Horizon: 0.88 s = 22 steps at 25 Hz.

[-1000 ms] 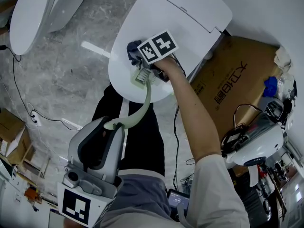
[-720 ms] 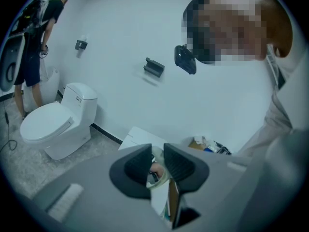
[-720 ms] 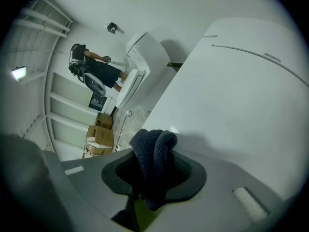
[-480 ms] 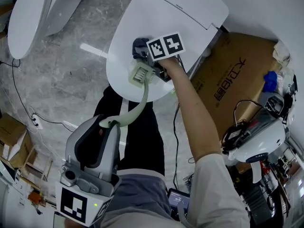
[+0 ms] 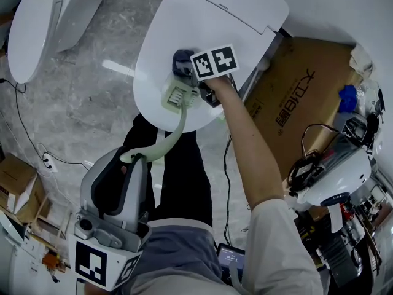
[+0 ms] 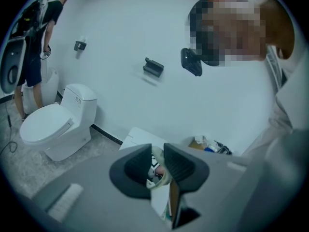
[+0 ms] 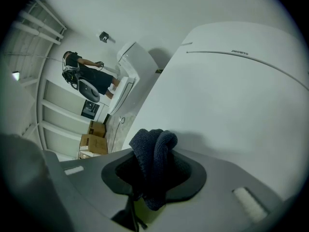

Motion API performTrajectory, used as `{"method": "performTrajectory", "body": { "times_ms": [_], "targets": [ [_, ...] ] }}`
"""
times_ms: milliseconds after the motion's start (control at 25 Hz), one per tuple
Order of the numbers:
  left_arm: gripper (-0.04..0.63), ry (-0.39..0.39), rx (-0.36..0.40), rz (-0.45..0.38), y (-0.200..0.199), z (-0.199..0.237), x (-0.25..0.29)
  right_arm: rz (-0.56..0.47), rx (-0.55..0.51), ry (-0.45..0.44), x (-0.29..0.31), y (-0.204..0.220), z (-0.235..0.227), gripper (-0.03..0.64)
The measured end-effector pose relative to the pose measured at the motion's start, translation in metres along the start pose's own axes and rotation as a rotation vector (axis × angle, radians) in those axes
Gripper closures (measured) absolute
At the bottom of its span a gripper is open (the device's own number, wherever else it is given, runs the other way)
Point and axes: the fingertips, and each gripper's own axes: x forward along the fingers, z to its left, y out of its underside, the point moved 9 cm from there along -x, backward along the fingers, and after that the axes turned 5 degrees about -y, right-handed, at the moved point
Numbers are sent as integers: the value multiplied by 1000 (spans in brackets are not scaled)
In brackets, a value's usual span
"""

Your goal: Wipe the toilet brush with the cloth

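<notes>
A pale green toilet brush has its square head [image 5: 177, 94] over the closed white toilet lid [image 5: 233, 23]. Its curved handle [image 5: 175, 131] runs down into my left gripper [image 5: 134, 158], which is shut on the handle's end. In the left gripper view the handle [image 6: 161, 181] sits pinched between the dark jaws of the left gripper [image 6: 155, 166]. My right gripper [image 5: 195, 78] is shut on a dark blue cloth [image 5: 182, 59] and presses it against the far side of the brush head. The cloth [image 7: 153, 149] bulges out of the right gripper [image 7: 154, 173].
A brown cardboard box [image 5: 301, 103] lies right of the toilet. A second toilet [image 5: 34, 29] stands at the upper left, with cables [image 5: 31, 140] on the marbled floor. A white machine [image 5: 331, 183] and clutter fill the right side. A person [image 7: 87, 79] stands far off.
The right gripper and cloth have shifted slightly across the brush head. The left gripper and handle have drifted a little to the left. Both grips are unchanged.
</notes>
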Motion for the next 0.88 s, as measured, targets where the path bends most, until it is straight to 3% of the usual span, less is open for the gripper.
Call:
{"method": "performTrajectory", "body": {
  "times_ms": [880],
  "targets": [
    [595,2,7,3,-3,-3,6,-34,33,56,-27,33,-17,500]
  ]
}}
